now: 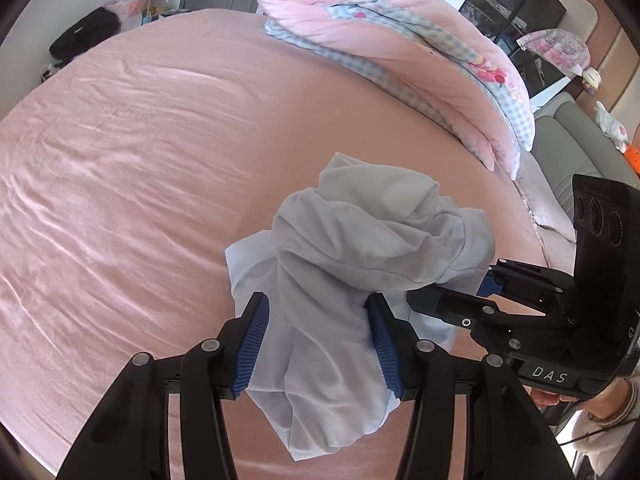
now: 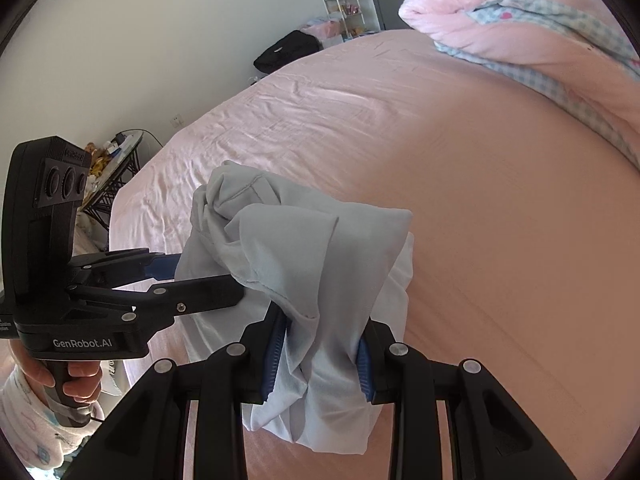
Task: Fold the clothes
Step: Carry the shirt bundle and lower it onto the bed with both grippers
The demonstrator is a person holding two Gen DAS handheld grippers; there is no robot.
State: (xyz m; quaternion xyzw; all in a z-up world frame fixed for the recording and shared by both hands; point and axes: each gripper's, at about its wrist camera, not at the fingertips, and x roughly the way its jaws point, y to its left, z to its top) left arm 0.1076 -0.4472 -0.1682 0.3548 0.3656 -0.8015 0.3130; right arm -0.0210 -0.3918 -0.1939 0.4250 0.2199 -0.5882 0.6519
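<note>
A bunched pale grey garment (image 1: 352, 248) hangs between both claws above a pink bed (image 1: 140, 152). The left gripper (image 1: 316, 320) stands part-open with cloth draped through its jaws, its left pad clear of the fabric; the right gripper (image 2: 320, 340) pinches a fold. Beyond them lies a rolled pink quilt (image 1: 400, 40).

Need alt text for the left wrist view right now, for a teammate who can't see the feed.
A bunched pale blue-grey cotton garment sits between the blue ribbed pads of the left gripper, over a wide pink bedsheet. The right gripper reaches in from the right, into the same garment. A folded pink quilt with blue checked lining lies behind.
</note>
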